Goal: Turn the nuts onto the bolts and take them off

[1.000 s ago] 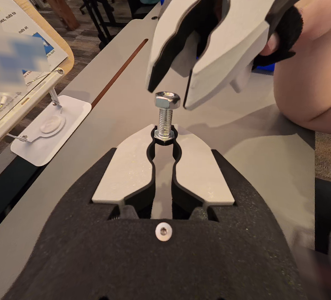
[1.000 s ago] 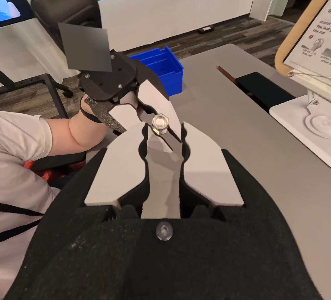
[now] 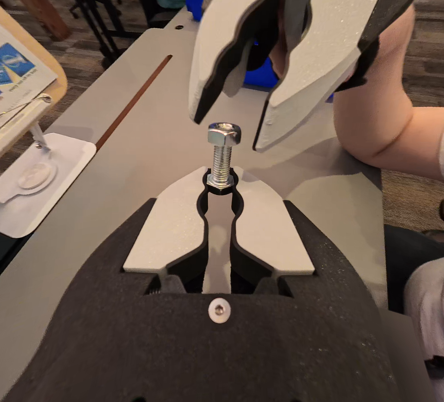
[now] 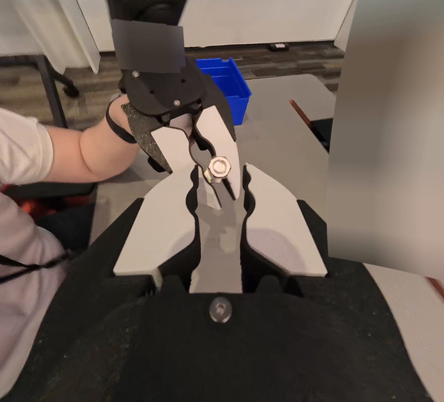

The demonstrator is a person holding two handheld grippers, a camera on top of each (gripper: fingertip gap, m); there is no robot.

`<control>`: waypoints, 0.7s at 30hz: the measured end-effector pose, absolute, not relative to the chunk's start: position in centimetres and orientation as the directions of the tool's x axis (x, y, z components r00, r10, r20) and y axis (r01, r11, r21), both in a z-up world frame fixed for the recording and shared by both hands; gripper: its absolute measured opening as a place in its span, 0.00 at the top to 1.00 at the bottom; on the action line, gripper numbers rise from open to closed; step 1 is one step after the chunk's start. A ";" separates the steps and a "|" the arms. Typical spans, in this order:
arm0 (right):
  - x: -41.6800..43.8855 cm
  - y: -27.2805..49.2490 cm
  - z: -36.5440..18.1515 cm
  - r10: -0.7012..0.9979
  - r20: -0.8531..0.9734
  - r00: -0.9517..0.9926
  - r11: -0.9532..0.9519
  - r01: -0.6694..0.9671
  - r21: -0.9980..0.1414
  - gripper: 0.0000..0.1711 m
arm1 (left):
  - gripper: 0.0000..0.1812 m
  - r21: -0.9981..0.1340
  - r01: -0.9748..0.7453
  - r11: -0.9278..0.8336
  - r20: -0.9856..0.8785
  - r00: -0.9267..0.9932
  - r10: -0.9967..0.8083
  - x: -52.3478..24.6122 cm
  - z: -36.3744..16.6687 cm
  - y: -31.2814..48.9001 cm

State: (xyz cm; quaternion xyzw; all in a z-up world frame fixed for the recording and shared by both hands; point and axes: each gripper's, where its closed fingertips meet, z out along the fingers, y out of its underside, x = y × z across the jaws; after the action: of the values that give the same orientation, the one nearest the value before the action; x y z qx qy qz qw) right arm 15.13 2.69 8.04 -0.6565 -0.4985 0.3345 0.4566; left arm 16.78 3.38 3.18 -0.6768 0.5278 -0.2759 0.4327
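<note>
Opening wider and lifting a little, the right gripper (image 3: 225, 133) now has its two white fingers (image 3: 310, 73) spread well apart over the top of the bolt (image 3: 220, 162). One second ago those fingers were closer together and their tips sat just beside the nut (image 3: 224, 133). Now one tip is up and to the left of the nut and the other is off to its right, and neither one touches it.

The left gripper (image 3: 219, 180) has not let go. Its fingers are squeezed together on the bottom end of the bolt, right at their tips, and the bolt stands straight up from them. The nut sits at the very top of the threads, the same spot as before.

In the right wrist view, the nut (image 4: 219, 166) shows just past that gripper's own tips, in line with the gap between them, and the left gripper (image 4: 217, 180) reaches in from the far side.

My guess is that the right gripper has let go between turns so it can grab the nut again. I cannot tell if the nut is going on or coming off. Next, the open fingers need to come down around the nut and close on its flat sides.

A blue bin (image 4: 228, 87) sits far behind the left gripper, and a paper stand (image 3: 28, 126) is off to its left.
</note>
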 end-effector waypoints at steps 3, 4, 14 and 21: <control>14.8 2.6 7.7 0.954 -0.089 0.286 -0.182 0.321 -0.929 0.83 | 0.92 -0.875 -0.481 -0.064 -0.097 0.302 -0.948 16.7 3.1 3.6; 14.7 2.7 7.6 0.952 -0.088 0.292 -0.186 0.325 -0.927 0.86 | 0.92 -0.875 -0.481 -0.060 -0.101 0.302 -0.948 16.8 3.2 3.5; 14.5 -0.6 7.3 0.973 0.230 -0.031 0.223 0.405 -0.887 0.89 | 0.92 -0.858 -0.503 -0.100 0.091 0.041 -0.995 17.0 2.8 -1.2; 14.9 -0.3 6.7 0.936 0.346 -0.059 0.338 0.417 -0.843 0.89 | 0.92 -0.852 -0.509 -0.124 0.114 0.050 -0.992 17.5 2.3 -1.1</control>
State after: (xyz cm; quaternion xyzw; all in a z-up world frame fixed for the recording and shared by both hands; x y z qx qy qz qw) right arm 14.90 -0.28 6.69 -0.5034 -0.6723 0.2785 0.4659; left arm 17.48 -1.11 2.33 -0.6489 0.5783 -0.3751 0.3221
